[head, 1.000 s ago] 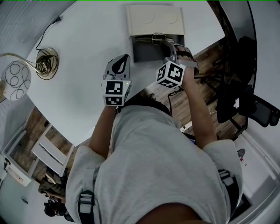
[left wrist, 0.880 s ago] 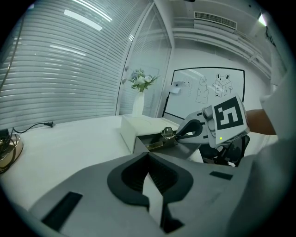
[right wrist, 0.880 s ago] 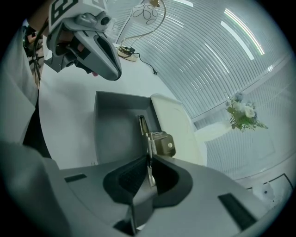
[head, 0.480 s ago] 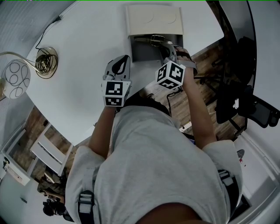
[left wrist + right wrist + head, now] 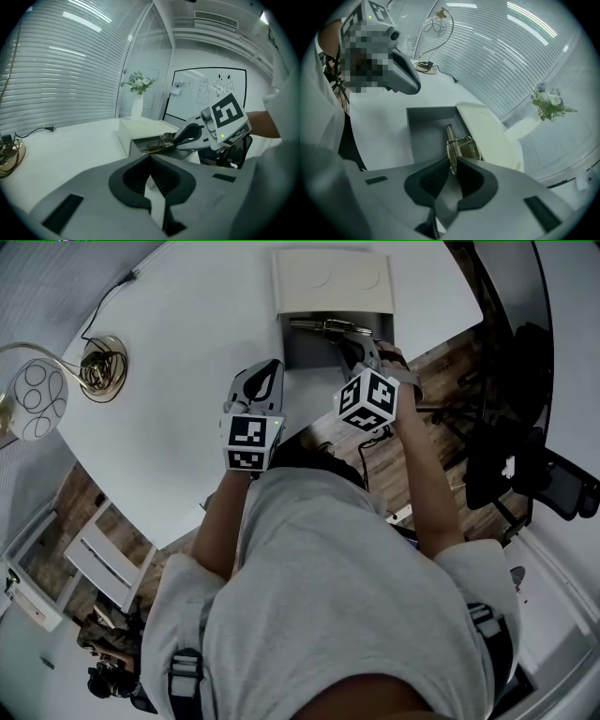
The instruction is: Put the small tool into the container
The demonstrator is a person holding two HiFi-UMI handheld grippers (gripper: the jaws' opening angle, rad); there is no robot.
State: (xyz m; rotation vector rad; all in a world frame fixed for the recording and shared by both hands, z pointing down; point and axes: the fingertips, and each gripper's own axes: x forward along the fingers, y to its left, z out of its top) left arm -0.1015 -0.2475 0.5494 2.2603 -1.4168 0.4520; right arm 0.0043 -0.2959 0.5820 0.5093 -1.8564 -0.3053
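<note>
Table (image 5: pixel 169 427): white, round, bears the setup. Container (image 5: pixel 305 357): grey open tray near the table's far edge, with a cream cover (image 5: pixel 330 282) over its far part. Left gripper (image 5: pixel 265 371): jaws together, nothing between them, above bare tabletop just beside the tray's near-left corner. Right gripper (image 5: pixel 451 169): pointed steeply down over the tray, jaws clamped on the small tool (image 5: pixel 457 145). The tool is slim, metal, and projects over the open grey interior close to the cover's edge. Contact with the tray floor not discernible.
</note>
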